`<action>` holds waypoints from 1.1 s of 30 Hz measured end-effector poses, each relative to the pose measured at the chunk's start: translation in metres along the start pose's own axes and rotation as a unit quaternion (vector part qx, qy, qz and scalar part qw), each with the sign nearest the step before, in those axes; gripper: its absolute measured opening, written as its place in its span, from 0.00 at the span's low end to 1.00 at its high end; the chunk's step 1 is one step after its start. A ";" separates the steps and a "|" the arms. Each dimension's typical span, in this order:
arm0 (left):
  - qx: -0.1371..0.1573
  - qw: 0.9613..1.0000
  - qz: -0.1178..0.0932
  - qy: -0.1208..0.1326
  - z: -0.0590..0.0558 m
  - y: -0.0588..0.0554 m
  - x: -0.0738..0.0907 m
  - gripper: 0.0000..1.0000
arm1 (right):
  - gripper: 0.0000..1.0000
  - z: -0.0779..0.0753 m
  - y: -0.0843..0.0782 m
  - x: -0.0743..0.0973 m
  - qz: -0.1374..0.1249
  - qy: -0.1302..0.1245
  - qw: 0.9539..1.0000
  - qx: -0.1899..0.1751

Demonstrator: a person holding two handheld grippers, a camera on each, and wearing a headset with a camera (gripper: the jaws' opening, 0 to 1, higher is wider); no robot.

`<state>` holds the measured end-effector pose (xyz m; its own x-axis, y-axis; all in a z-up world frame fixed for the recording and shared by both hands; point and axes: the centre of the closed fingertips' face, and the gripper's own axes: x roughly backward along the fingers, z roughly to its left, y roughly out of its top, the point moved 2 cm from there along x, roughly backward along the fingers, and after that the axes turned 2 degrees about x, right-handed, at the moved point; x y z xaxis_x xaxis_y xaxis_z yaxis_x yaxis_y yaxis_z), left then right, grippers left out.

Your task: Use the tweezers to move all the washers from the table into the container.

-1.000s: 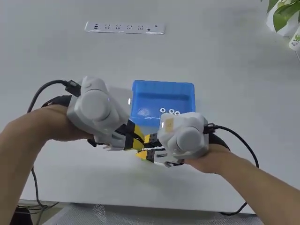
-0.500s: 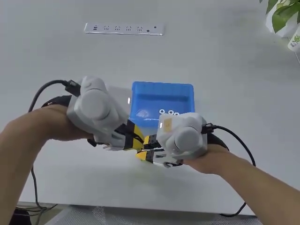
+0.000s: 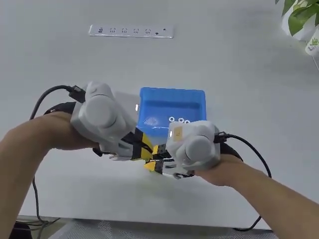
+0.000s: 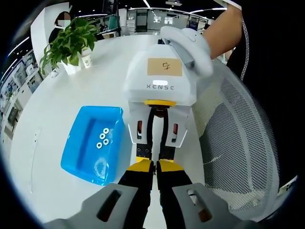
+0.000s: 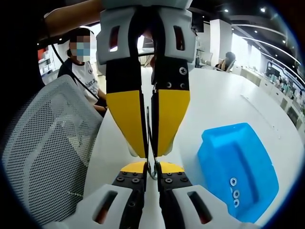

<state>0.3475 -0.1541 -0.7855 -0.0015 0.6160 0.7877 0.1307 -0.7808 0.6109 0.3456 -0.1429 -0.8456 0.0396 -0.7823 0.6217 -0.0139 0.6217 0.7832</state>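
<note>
Both grippers tip to tip at near edge of table (image 3: 239, 74), just in front of blue container (image 3: 172, 94). My left gripper (image 4: 155, 166): yellow pads drawn in, only a sliver betw. them. My right gripper (image 5: 152, 171): jaws likewise pressed together. Thin metal strip, which I read as the tweezers (image 5: 148, 136), runs edge-on from betw. the left pads down into the right jaws; looks clamped by both, tho how firm is the left's hold I can't say. Washers (image 4: 103, 138): three, in a short row on container floor, toward its right side in head view. Power strip (image 3: 131, 31) at far side, plant (image 3: 299, 12) at far right corner
</note>
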 end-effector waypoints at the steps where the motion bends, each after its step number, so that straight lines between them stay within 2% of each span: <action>1: 0.000 1.000 0.000 0.000 0.000 0.000 0.000 0.07 | 0.10 0.000 0.000 0.000 0.000 0.000 1.000 0.000; 15: -0.002 1.000 -0.001 0.004 0.000 0.002 0.003 0.07 | 0.10 0.000 0.003 0.002 0.000 0.001 1.000 0.003; 33: -0.005 1.000 -0.006 0.007 -0.004 0.013 0.015 0.07 | 0.10 0.003 0.015 0.012 -0.003 -0.003 1.000 0.011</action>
<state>0.3450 -0.1554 -0.7652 -0.0161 0.6244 0.7809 0.1211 -0.7741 0.6214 0.3433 -0.1434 -0.8262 0.0342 -0.7858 0.6175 -0.0365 0.6165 0.7865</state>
